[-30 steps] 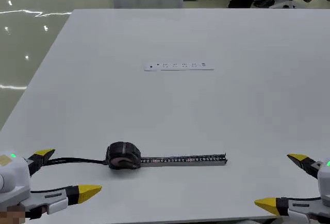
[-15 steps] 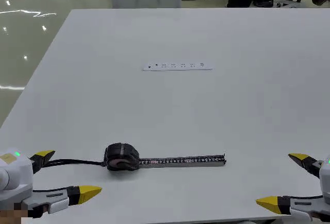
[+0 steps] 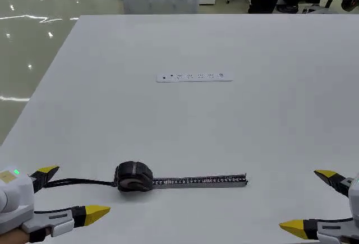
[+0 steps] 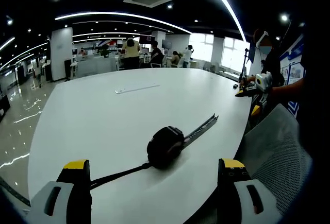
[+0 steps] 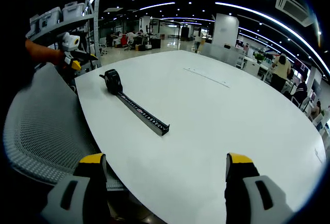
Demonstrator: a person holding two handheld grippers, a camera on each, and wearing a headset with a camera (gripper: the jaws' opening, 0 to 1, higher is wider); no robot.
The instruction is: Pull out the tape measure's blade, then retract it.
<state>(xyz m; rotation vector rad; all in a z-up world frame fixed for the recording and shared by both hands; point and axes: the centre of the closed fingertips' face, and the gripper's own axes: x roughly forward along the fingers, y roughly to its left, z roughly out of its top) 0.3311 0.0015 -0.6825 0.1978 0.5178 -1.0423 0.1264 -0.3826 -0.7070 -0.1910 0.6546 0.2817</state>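
A black tape measure (image 3: 133, 176) (image 4: 165, 145) (image 5: 111, 80) lies near the front edge of the white table (image 3: 213, 115). Its blade (image 3: 199, 181) (image 4: 200, 128) (image 5: 143, 114) stretches out flat to the right, and a black strap (image 3: 78, 183) trails off to the left. My left gripper (image 3: 70, 193) (image 4: 154, 170) hovers open at the front left, just left of the strap's end, holding nothing. Open as well, my right gripper (image 3: 313, 202) (image 5: 165, 165) hangs at the front right, well right of the blade's tip.
A white power strip (image 3: 193, 77) lies flat in the middle of the table. A grey mesh chair back (image 5: 41, 131) stands against the near edge. Chairs and people are beyond the far edge, with glossy floor (image 3: 28, 42) on the left.
The head camera has tilted slightly, so the scene sits a little lower. The tape measure, its blade and both grippers keep their places.
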